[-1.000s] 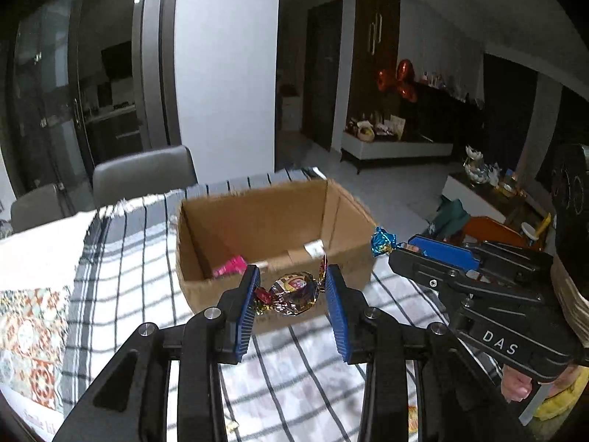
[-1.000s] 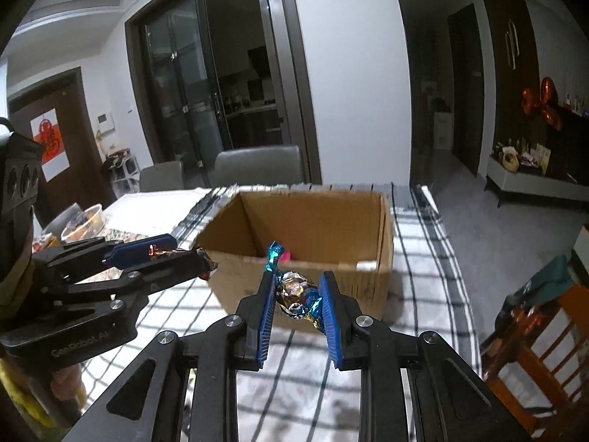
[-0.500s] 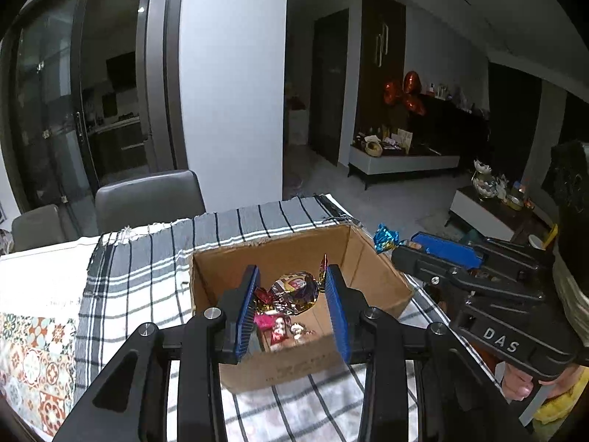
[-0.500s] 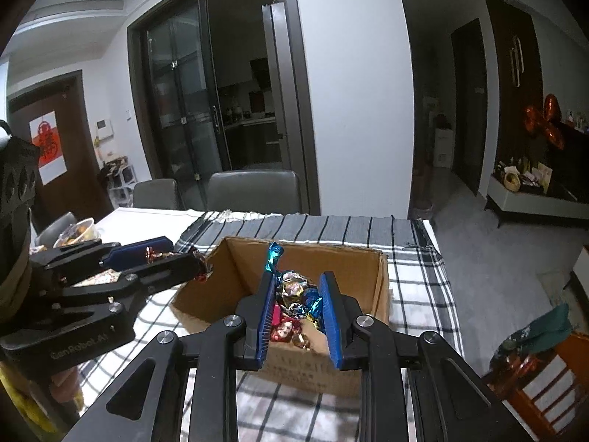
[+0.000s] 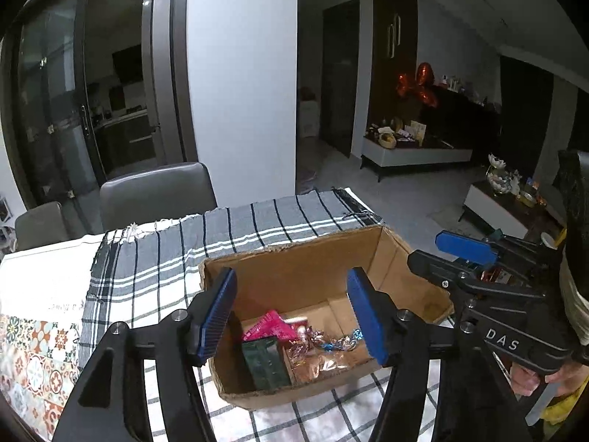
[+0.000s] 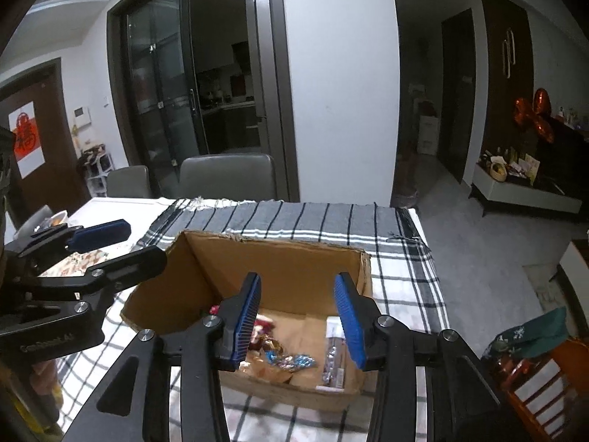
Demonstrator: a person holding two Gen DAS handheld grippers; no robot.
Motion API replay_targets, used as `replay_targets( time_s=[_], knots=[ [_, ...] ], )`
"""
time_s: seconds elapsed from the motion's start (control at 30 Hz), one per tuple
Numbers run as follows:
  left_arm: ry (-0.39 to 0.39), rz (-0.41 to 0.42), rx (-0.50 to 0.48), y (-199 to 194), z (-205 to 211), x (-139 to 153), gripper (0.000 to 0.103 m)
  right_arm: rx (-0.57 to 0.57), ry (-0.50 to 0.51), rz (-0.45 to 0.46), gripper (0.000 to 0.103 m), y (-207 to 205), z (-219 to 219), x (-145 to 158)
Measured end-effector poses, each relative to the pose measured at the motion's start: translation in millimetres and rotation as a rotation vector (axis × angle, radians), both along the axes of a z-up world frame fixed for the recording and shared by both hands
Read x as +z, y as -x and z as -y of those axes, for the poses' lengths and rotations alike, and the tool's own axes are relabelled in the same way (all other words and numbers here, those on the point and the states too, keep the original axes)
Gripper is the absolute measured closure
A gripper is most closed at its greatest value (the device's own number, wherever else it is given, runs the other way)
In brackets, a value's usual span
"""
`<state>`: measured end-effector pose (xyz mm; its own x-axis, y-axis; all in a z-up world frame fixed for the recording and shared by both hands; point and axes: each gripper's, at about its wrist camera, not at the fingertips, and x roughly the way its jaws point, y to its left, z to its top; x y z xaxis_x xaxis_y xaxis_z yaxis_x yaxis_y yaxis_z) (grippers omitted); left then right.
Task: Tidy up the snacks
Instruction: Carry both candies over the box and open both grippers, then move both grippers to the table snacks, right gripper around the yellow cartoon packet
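An open cardboard box [image 5: 305, 269] stands on the checked tablecloth; it also shows in the right wrist view [image 6: 279, 265]. Inside lie foil-wrapped candies [image 5: 327, 342], a pink packet [image 5: 270, 326] and a dark green packet [image 5: 267, 362]. In the right wrist view the candies [image 6: 291, 361] lie on the box floor beside a silver packet [image 6: 333, 362]. My left gripper [image 5: 292, 316] is open and empty above the box. My right gripper [image 6: 300, 322] is open and empty above the box, and it shows at the right of the left wrist view [image 5: 452, 258].
The checked cloth [image 5: 165, 258] covers the table, with a patterned mat [image 5: 29, 353] at the left. Grey chairs [image 5: 154, 195] stand behind the table. A bowl [image 6: 48, 221] sits at the far left. An orange chair [image 6: 545, 375] stands at the right.
Both grippers moved over the box and opened. The foil candies they held have dropped and now lie inside the box.
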<state>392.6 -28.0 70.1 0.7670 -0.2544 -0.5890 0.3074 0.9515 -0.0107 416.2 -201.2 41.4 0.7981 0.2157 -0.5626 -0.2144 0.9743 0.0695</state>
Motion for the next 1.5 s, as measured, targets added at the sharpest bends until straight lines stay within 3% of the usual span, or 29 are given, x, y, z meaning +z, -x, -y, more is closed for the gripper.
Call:
replay_targets(
  time_s=[0.73, 1.17, 1.5],
  knots=[
    [-0.033, 0.072, -0.008, 117, -4, 18, 0.042, -0.003, -0.024, 0.068, 0.060, 118, 4, 20],
    [-0.057, 0.044, 0.064, 171, -26, -15, 0.042, -0.112, -0.040, 0.052, 0.060, 173, 0, -3],
    [-0.075, 0.063, 0.157, 224, -41, -65, 0.042, -0.180, -0.037, 0.013, 0.060, 209, -3, -44]
  ],
)
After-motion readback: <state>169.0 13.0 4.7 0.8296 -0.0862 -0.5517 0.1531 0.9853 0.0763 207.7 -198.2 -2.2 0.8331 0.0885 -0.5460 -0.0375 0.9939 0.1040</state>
